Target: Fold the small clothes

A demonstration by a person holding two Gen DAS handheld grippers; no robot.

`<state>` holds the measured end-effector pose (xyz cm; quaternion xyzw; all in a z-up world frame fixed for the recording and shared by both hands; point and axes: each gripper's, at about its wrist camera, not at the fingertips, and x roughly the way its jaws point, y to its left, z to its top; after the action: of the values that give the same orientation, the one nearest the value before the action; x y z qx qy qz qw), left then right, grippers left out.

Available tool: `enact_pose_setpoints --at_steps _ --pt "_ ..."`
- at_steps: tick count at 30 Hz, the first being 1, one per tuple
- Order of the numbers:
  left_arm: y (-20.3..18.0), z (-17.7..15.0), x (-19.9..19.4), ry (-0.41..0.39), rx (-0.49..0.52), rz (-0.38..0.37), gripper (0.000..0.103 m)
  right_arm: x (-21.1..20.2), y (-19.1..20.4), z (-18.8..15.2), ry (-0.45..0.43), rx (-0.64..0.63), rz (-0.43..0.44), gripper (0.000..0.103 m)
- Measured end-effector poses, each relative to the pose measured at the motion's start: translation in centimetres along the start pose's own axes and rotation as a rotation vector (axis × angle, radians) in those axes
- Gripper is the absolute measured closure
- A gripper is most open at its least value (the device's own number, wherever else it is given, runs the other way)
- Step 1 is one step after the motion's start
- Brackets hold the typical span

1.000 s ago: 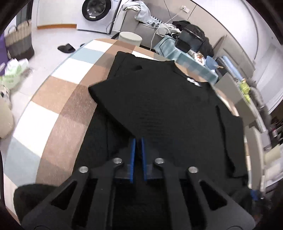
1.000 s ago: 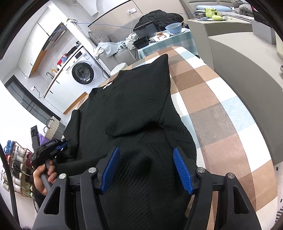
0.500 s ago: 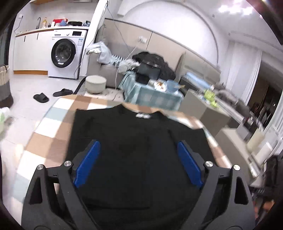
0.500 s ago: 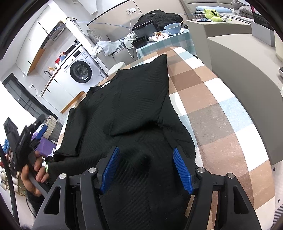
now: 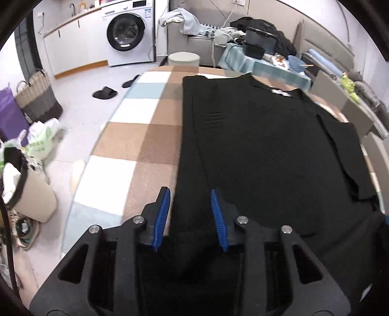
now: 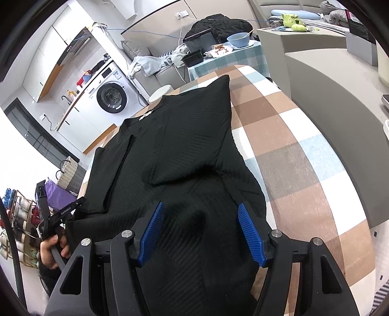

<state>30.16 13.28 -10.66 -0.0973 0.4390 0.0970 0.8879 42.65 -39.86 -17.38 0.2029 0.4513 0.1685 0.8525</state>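
A black ribbed top [image 5: 267, 145] lies flat on the checked tablecloth [image 5: 136, 136], neck label far from me, both sleeves folded in over the body. My left gripper [image 5: 190, 214] is open, its blue pads either side of the top's left hem edge. My right gripper [image 6: 201, 231] is open above the top's [image 6: 184, 150] right hem part, nothing between the pads. The left gripper [image 6: 73, 206] also shows in the right wrist view, at the top's left edge, held by a hand.
The tablecloth [image 6: 291, 155] shows bare to the right of the top. Beyond the table are a washing machine [image 5: 126, 31], a sofa with clothes [image 5: 194, 21], a small table with a blue bowl [image 5: 295, 64], slippers [image 5: 104, 93], baskets and a bin [image 5: 26, 189] on the floor at left.
My left gripper was shut on the left sleeve over the top, then opened, let it go folded in, and dropped back to the left hem. The right gripper stayed open and still.
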Motion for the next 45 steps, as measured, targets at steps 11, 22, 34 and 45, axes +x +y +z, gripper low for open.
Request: enact_pose_setpoints --at_steps 11,22,34,45 --pt "-2.4 -1.2 0.3 0.002 0.098 0.047 0.081 0.3 0.0 -0.1 0.001 0.002 -0.006 0.037" --pt "2.1 -0.1 -0.1 -0.015 -0.129 0.007 0.086 0.1 -0.3 -0.3 0.001 0.007 -0.006 0.037" --pt "-0.6 -1.0 -5.3 -0.120 -0.027 0.034 0.043 -0.5 -0.5 -0.4 0.000 -0.003 -0.015 0.037" --pt "3.5 -7.2 -13.1 -0.231 -0.114 0.040 0.024 -5.4 -3.9 -1.9 -0.032 -0.006 -0.009 0.036"
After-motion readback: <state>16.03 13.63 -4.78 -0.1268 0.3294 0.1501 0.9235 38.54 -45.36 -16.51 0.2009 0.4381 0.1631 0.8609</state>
